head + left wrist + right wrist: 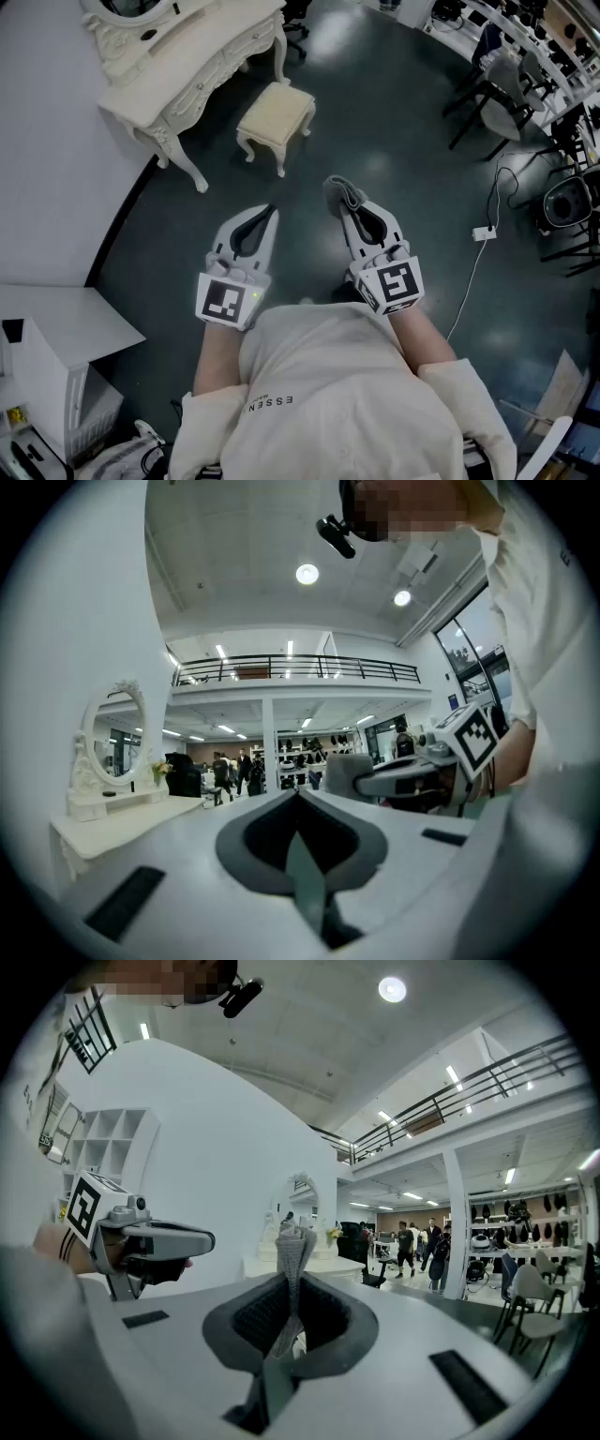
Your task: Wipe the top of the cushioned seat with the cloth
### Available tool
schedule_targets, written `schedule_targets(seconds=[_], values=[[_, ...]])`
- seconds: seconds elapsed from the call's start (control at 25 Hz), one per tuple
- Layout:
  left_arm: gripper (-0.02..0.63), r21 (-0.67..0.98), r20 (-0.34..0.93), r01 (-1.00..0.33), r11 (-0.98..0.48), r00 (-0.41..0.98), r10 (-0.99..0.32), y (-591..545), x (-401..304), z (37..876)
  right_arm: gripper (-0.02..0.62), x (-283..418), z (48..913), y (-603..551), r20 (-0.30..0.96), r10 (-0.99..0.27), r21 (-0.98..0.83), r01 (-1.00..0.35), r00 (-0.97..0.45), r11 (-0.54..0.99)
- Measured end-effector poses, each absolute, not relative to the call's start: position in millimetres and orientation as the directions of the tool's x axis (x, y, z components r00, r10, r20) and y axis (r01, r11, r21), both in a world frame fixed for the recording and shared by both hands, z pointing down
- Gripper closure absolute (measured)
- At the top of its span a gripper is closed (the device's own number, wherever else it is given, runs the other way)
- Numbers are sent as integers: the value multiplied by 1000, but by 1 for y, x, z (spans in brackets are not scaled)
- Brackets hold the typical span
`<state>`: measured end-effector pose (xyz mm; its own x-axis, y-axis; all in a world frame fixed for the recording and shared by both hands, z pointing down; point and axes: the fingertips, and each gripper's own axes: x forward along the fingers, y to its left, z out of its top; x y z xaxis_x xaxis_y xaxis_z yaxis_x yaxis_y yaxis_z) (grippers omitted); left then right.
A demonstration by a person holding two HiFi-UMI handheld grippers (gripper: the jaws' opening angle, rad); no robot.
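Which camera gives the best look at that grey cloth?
The right gripper view: the cloth stands upright in mid-picture, pinched between the right tongs. The head view shows it only as a small grey wad at their tip; the left gripper view catches it from the side, small and farther off.

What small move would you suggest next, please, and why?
Probably carry the right gripper forward toward the cushioned seat: it is shut on the cloth, yet the seat stands well ahead beside the dressing table, out of contact.
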<state>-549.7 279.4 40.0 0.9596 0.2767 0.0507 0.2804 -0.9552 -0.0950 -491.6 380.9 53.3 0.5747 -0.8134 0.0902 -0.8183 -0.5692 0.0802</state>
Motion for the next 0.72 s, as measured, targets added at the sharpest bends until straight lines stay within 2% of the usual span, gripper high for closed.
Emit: schedule_targets(seconds=[0.72], values=[[604,-105,79,287,-952,957,280,275,-517,54,568,-452,73,382,126,-792,19,-799,598,-600]])
